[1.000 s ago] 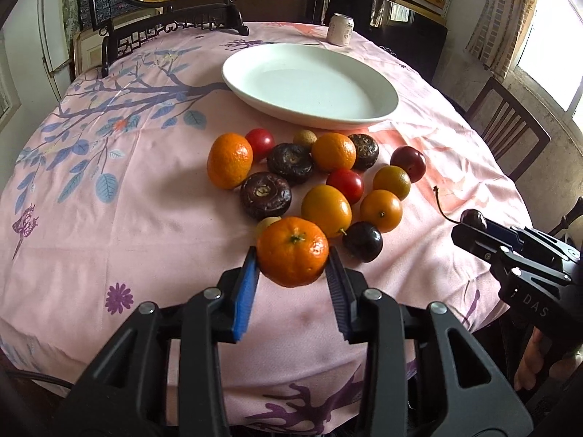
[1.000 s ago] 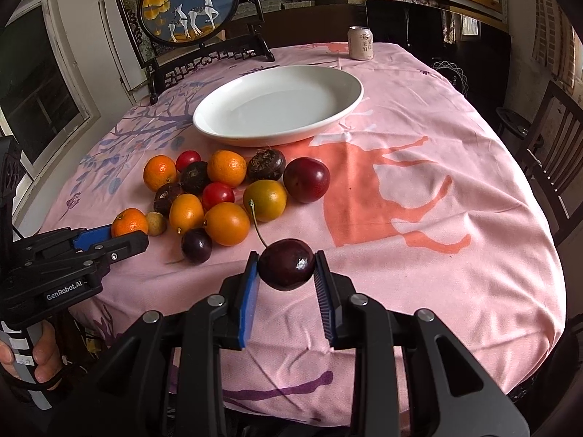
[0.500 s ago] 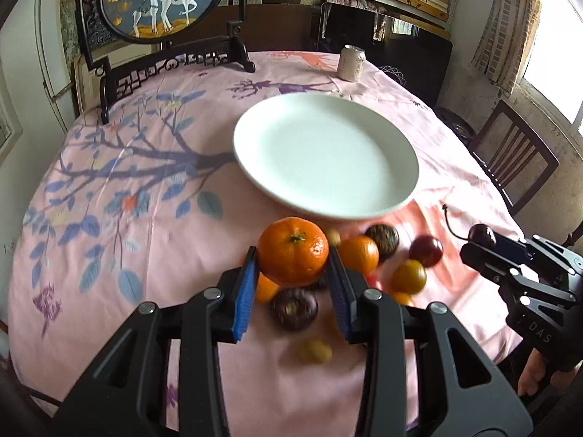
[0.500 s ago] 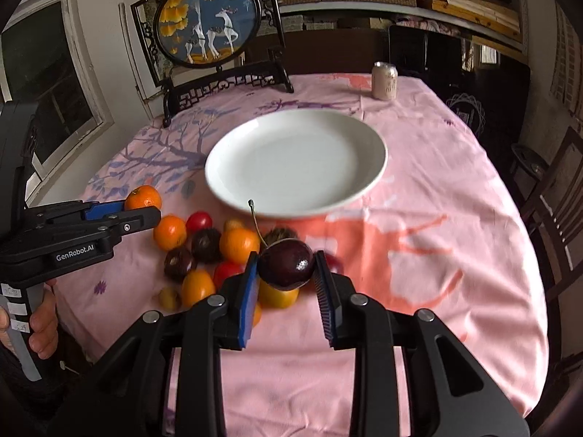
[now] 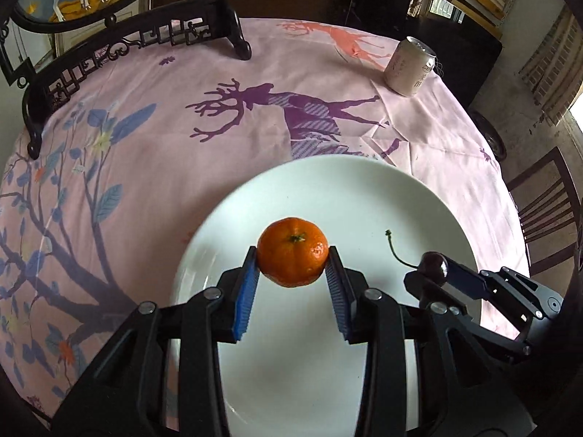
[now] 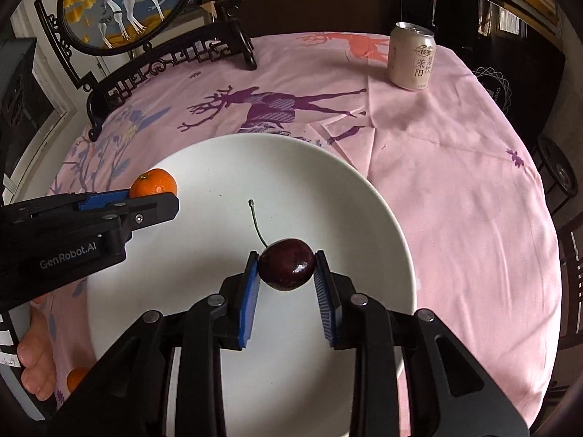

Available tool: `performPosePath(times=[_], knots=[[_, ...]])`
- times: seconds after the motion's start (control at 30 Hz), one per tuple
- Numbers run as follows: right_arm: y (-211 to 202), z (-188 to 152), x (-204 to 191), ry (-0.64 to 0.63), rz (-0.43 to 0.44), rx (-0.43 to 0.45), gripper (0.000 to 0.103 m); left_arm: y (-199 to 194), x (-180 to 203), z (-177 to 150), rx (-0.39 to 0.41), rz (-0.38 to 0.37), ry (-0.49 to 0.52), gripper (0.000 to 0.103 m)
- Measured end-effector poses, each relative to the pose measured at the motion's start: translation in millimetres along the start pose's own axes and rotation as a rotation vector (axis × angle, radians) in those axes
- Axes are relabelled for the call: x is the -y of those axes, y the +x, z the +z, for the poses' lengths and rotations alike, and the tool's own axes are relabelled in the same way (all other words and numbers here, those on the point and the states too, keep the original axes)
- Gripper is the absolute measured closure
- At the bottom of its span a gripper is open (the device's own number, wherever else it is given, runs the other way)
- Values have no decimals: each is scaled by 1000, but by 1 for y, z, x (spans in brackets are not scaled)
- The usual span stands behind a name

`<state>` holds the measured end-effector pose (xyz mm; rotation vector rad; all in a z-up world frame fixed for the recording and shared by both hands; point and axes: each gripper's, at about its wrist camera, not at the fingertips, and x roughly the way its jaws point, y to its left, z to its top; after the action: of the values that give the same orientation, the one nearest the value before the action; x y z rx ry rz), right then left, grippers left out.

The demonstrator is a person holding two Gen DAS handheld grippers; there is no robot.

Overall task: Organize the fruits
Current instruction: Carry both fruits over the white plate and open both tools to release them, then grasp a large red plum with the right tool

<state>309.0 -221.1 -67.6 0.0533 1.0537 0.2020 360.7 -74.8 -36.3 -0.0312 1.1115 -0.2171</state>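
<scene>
Glossy white plate (image 5: 419,200), matt cloth tablecloth (image 5: 175,83)

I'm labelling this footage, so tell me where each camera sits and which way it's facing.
Left wrist: on the left tongs, angled down at the white plate; its own blue pads grip a mandarin; the right tongs enter at right.
Right wrist: on the right tongs, angled down; pads grip a dark cherry; the left tongs and a hand show at left.
Shared: plate, drink can, pink deer tablecloth.

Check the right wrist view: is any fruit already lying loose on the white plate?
No, the plate is bare; the cherry and mandarin are each clamped in a tool above it.
</scene>
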Motion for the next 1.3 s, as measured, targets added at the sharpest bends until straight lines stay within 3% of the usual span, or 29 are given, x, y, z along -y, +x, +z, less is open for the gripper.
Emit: performPosePath(times=[0.1, 0.2, 0.27, 0.4, 0.53, 0.63, 0.7, 0.83, 1.03, 1.3], knots=[[7, 4, -5, -28, -7, -2, 73, 9, 5, 3, -16, 1, 14, 65], [8, 8, -9, -53, -43, 13, 53, 12, 7, 5, -32, -8, 16, 63], [0, 6, -9, -63, -60, 29, 51, 4, 6, 5, -14, -7, 16, 51], [-37, -8, -8, -51, -54, 44, 51, -36, -1, -7, 47, -37, 22, 50], [-97, -55, -16, -55, -80, 114, 48, -99, -12, -56, 169, -22, 54, 35], [-134, -110, -25, -30, -65, 176, 48, -132, -22, -110, 229, 14, 64, 34], [-150, -149, -33, -22, -32, 211, 48, -145, -32, -148, 247, 10, 48, 28], [-159, -198, -45, 7, -4, 207, 47, -150, -47, -208, 243, 23, 33, 27], [-163, -219, -58, 13, -6, 184, 47, -146, -55, -261, 209, 55, 38, 24], [-158, -223, -64, -3, -19, 166, 47, -139, -54, -280, 170, 44, 60, 24]])
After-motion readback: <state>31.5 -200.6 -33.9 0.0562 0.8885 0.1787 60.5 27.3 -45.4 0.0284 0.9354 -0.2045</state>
